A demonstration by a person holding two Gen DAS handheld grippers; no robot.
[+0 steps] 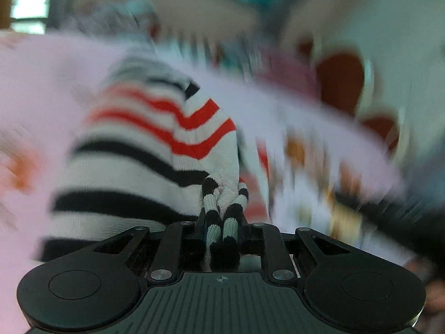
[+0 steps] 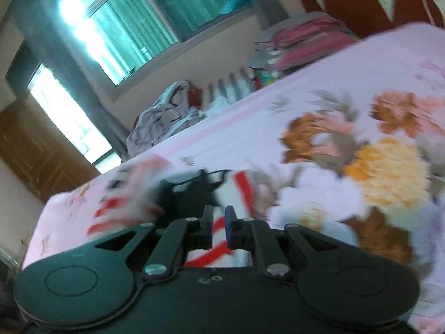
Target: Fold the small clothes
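While heavy motion blur smears most of the left wrist view, the left gripper is readable: fingers pressed together on a bunched fold of the white knit garment with red and black stripes. A ribbed black-and-grey striped edge of that knit sits squeezed between the fingers and runs back toward the gripper body. Rest of the garment spreads ahead and to the left of the fingers, striped face toward the camera. Beyond and to both sides of it: pink floral bedsheet, too blurred for detail. Far ahead to the right, a red-brown headboard with white trim.

Right gripper: blue-padded fingertips parted by a narrow gap, nothing between them. Just past the tips and below them lies the same striped garment, red stripes showing through the gap; it extends ahead-left of the fingers on the bedsheet. A blurred black shape sits on it just ahead of the fingers; can't tell what it is. Ahead-right, large orange and yellow flower print. Further out at the bed's far edge, a crumpled grey cloth heap and a stack of pink folded fabrics. Behind those, a window with green curtains and a wooden door far left.
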